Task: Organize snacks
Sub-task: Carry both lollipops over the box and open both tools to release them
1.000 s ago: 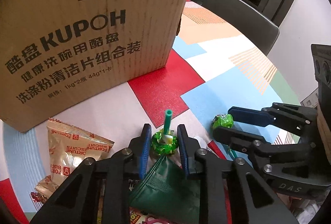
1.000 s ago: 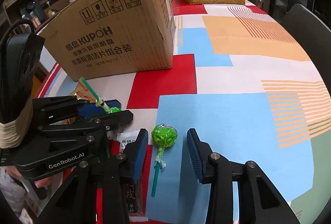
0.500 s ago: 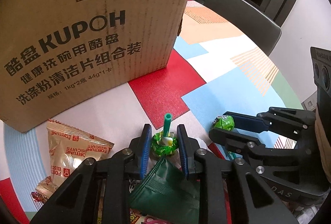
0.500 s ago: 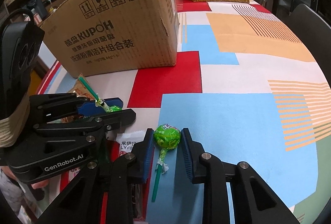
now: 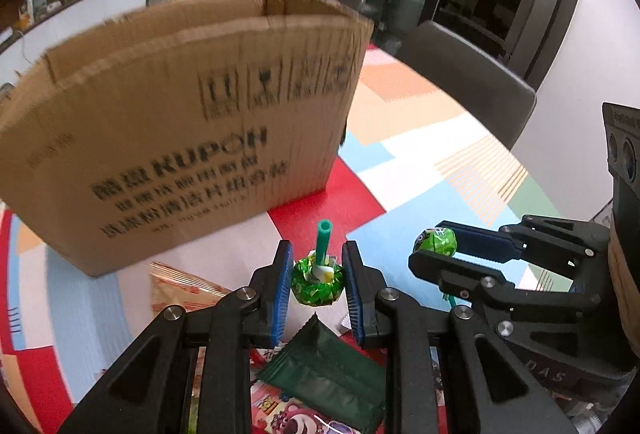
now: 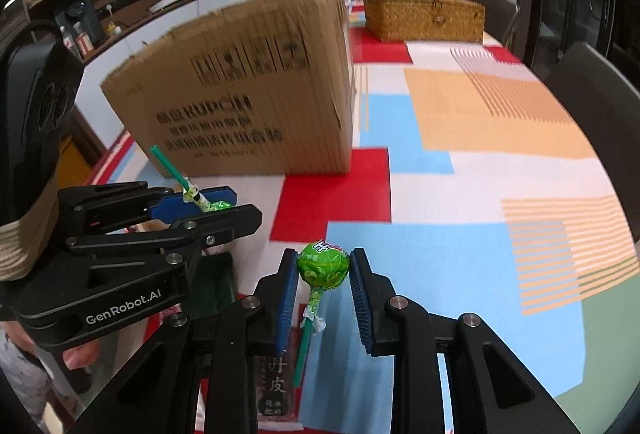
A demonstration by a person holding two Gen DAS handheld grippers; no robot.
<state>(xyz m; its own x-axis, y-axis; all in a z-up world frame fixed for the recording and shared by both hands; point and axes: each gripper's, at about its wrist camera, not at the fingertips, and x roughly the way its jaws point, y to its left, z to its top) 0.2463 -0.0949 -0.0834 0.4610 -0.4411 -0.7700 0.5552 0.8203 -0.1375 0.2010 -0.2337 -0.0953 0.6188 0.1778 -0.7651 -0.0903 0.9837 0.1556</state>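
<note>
Currently we have the left gripper (image 5: pixel 316 284) clamped on one green lollipop (image 5: pixel 317 281), the right gripper (image 6: pixel 323 276) on another lollipop (image 6: pixel 323 268), both lifted off the tablecloth (image 6: pixel 460 169). Cardboard box (image 5: pixel 180 121) print is motion-blurred, its inside hidden; the snack packets (image 5: pixel 324 374) below are cut off

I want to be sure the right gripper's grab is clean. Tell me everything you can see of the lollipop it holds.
The lollipop has a round head in shiny, crinkled bright-green wrapper with a bit of red-and-white print on top. The wrapper twists shut below the head, ending in a small whitish tuft on a thin green stick that points down and back toward the camera. The right gripper pinches the head between its blue pads, clear of the table.
</note>
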